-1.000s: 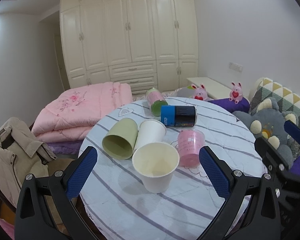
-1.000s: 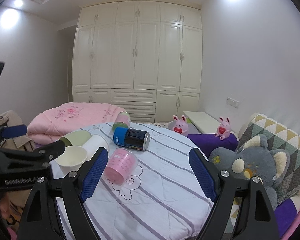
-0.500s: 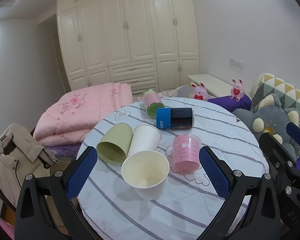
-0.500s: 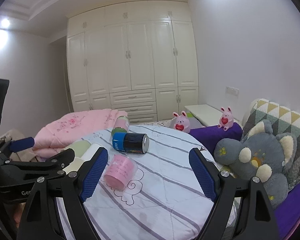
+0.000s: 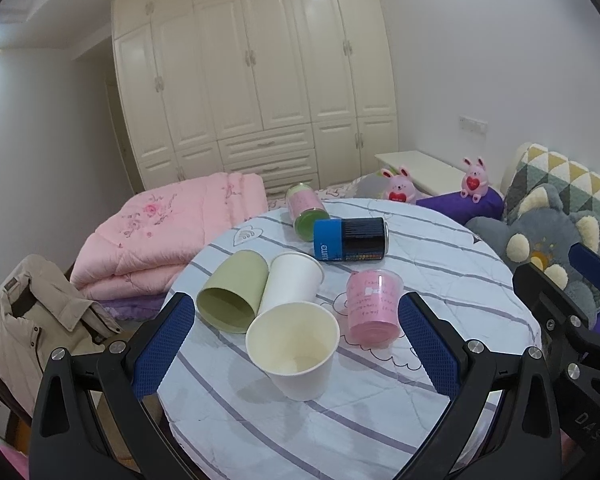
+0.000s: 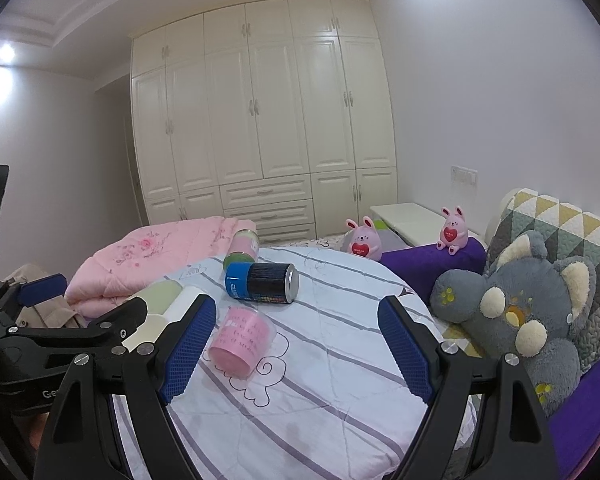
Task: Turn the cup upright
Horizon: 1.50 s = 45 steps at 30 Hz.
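Both claws are drawing back from the tabletop (image 5: 380,420); left claw (image 5: 296,344) and right claw (image 6: 296,344) gaping wide, empty. Cream cup (image 5: 294,350) standing upright beside toppled pink cup (image 5: 374,308); blue can (image 5: 350,239) lettering unreadable.

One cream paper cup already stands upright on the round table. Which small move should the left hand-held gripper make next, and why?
Probably shift the open left hand-held gripper forward toward the white paper cup, which lies on its side just behind the upright cream cup. The gripper is empty, and the green cup touches the white one.
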Each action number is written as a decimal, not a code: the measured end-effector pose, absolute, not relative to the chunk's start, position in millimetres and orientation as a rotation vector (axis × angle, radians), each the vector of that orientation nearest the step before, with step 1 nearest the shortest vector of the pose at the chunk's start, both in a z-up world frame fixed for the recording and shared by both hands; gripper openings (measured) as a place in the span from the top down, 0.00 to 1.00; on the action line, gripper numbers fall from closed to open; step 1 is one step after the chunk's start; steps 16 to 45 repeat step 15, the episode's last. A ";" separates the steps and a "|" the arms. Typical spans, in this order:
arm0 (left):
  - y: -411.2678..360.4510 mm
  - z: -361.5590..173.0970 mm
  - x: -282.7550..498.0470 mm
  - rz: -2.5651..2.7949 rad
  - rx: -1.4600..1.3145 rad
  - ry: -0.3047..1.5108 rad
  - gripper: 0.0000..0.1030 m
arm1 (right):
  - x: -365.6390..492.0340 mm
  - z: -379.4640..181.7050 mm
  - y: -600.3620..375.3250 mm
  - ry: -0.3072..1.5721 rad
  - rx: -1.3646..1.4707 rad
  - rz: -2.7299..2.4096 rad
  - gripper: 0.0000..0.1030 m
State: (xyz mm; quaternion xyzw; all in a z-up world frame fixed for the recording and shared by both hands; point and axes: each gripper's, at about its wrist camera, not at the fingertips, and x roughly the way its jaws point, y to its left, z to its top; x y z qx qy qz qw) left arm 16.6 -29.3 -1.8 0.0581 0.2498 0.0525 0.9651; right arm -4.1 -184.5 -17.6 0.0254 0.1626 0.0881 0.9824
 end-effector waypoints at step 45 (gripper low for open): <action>-0.3 -7.1 12.0 0.105 0.070 0.527 0.00 | 4.2 -23.0 -168.8 0.362 0.032 0.183 0.18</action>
